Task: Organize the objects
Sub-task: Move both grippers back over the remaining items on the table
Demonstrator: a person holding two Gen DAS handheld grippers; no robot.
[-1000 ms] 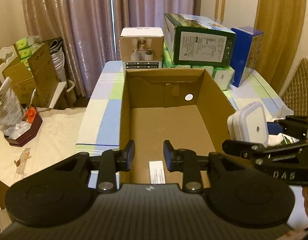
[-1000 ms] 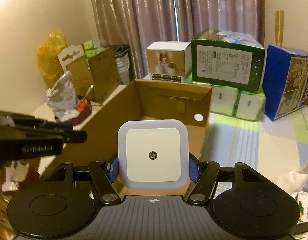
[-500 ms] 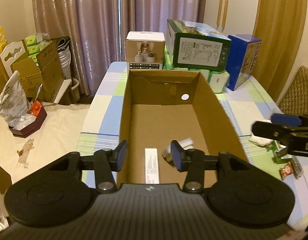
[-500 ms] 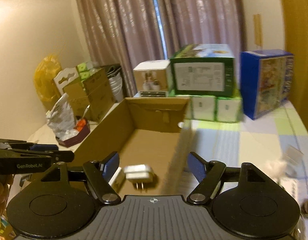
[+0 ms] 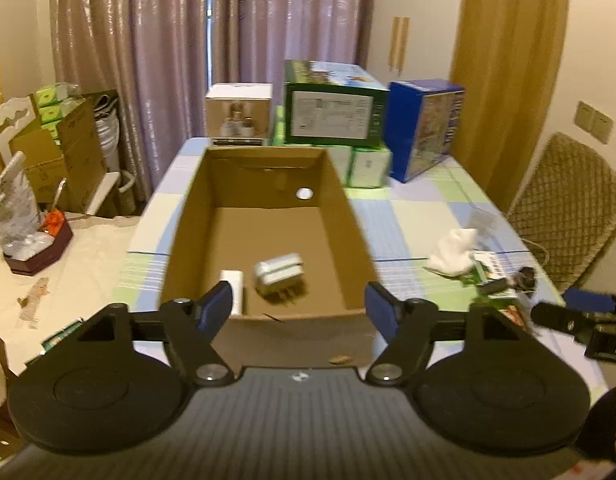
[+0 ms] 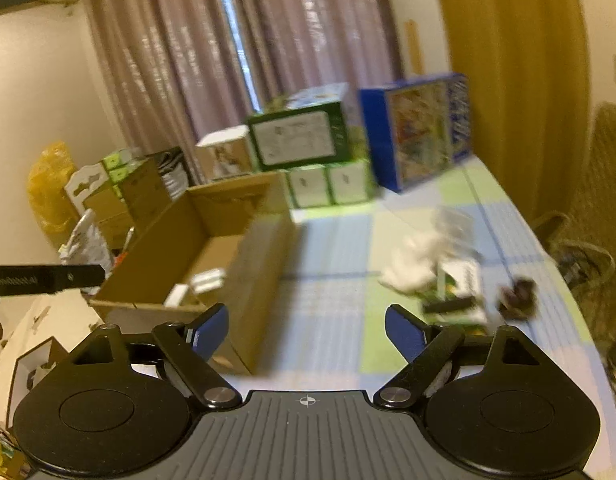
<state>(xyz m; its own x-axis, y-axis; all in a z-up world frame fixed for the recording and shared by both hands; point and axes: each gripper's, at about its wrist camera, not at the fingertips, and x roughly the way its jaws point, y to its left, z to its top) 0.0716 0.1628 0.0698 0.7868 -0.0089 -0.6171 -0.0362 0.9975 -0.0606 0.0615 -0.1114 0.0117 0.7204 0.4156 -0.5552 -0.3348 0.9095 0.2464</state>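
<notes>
An open cardboard box (image 5: 349, 216) (image 6: 264, 256) stands on the checked tablecloth. Inside it, near the front wall, lies a white plug-in night light (image 5: 279, 276) (image 6: 207, 280) on its side, beside a white label (image 5: 234, 292). My left gripper (image 5: 298, 308) hovers open in front of the box's near wall, nothing between its fingers. My right gripper (image 6: 306, 330) is open and empty, to the right of the box above the cloth. A small pile lies right of the box: crumpled white tissue (image 5: 455, 252) (image 6: 411, 264), a green-and-white packet (image 6: 459, 284) and a dark object (image 6: 517, 296).
Stacked cartons stand behind the box: a white one (image 5: 238, 114), a green one (image 5: 333, 114) and a blue one (image 5: 425, 128). A padded chair (image 5: 567, 216) is at the right. A side surface at the left holds a dark tray (image 5: 38, 248) with bags.
The right gripper let the night light go into the box, opened wide and swung right toward the pile. The left gripper pulled back from inside the box and opened wider.
</notes>
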